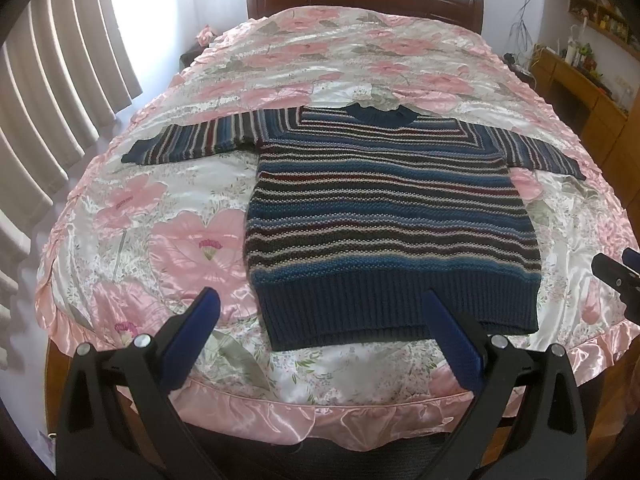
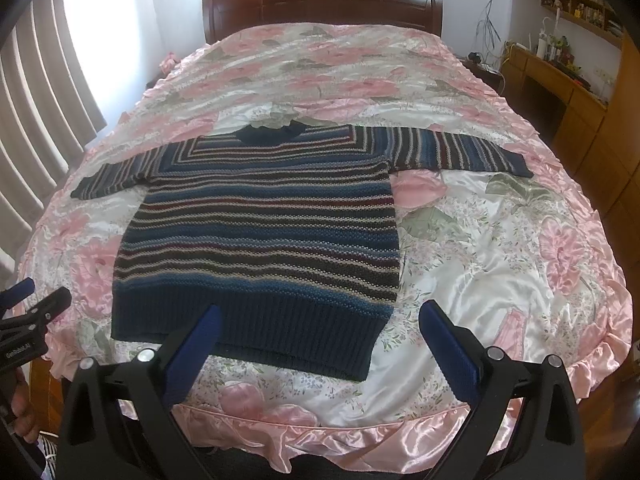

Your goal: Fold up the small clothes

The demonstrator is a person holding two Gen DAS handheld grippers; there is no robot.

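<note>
A small striped knit sweater [image 1: 384, 216] [image 2: 264, 224] in blue, dark and cream lies flat on the bed, face up, both sleeves spread out sideways and the ribbed navy hem nearest me. My left gripper [image 1: 318, 304] hangs open above the hem's left corner, nothing between its blue pads. My right gripper [image 2: 320, 316] is open too, over the hem's right corner and the bedspread beside it. Each gripper shows at the edge of the other's view, the right gripper [image 1: 616, 272] and the left gripper [image 2: 28, 296].
The bed carries a shiny pink floral bedspread [image 1: 168, 240] with a ruffled edge close to me. A dark wooden headboard [image 2: 320, 4] stands at the far end. Curtains [image 1: 48, 92] hang on the left; a wooden desk [image 2: 568, 92] with clutter runs along the right.
</note>
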